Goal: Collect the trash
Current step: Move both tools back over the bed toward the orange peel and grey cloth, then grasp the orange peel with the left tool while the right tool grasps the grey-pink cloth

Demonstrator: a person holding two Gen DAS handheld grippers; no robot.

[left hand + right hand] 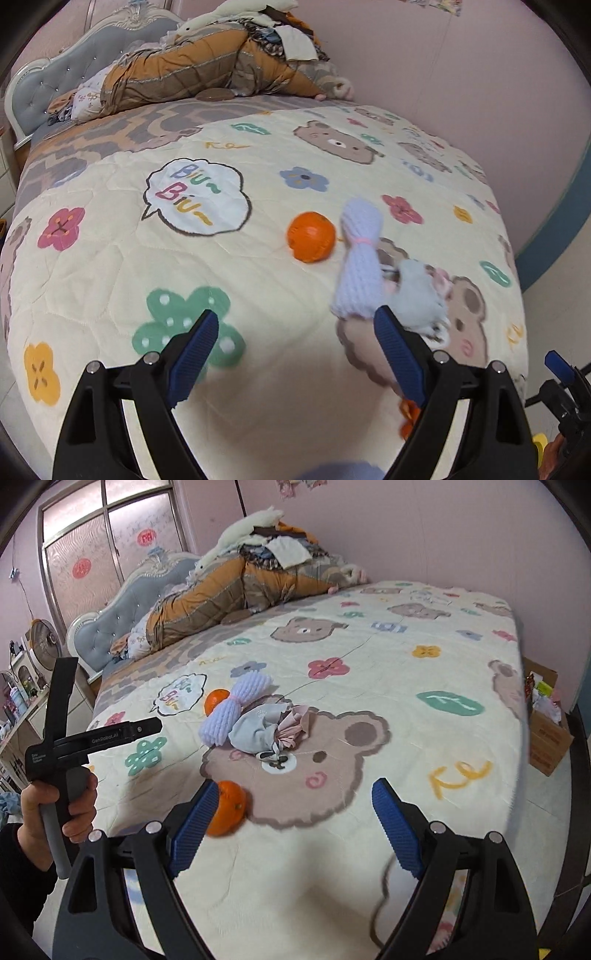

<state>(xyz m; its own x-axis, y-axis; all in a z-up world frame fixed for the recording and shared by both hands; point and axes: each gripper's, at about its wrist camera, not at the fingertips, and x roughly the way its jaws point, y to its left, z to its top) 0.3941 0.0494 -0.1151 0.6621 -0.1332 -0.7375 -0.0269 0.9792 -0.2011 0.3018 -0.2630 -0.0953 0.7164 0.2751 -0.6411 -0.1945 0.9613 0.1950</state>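
Observation:
A lavender foam fruit net [359, 258] tied with a pink band lies on the bed, next to an orange [311, 236] and a crumpled grey and pink wrapper [417, 295]. My left gripper [295, 332] is open and empty, hovering just short of the net. In the right wrist view the net [236, 709], the wrapper [266, 731] and the far orange [216, 700] lie mid-bed. A second orange [229, 806] sits by my left fingertip. My right gripper [293, 805] is open and empty above the bedspread.
A cream cartoon bedspread [406, 686] covers the bed. Piled quilts and clothes [240, 587] lie by the headboard. A cardboard box with trash [546, 723] stands on the floor to the right of the bed. The left hand's gripper [92, 738] shows at the left.

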